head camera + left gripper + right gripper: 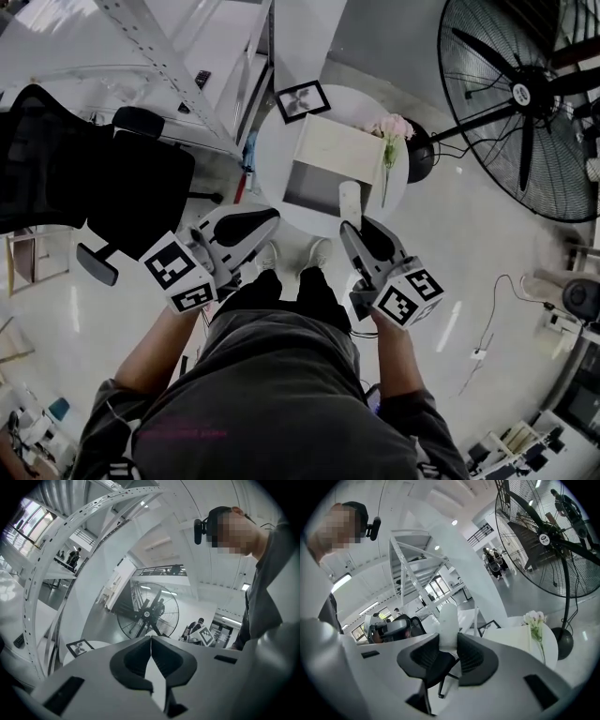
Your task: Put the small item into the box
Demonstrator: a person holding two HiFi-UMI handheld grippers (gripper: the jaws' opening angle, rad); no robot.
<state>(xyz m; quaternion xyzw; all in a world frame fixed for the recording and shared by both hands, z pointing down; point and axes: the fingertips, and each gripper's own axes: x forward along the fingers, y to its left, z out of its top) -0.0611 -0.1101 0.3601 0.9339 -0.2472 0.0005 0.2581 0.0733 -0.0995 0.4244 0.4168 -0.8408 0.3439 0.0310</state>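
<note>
Looming at the far side is a big floor fan (520,94), well apart from the work. Nearer stands a round white table (270,159) bearing the open box (342,148), with a picture frame (302,100) and flowers (392,131) beside it.

The left gripper (270,219) hangs near the table edge with its jaws together and nothing between them. The right gripper (449,641) is clamped on the small white item (449,618), which stands up from between its pads, just short of the box.

I judge this the carrying step: the item is held but not yet over the opening. The next move calls for reaching forward above the box's hollow, lowering, then parting the jaws.
</note>
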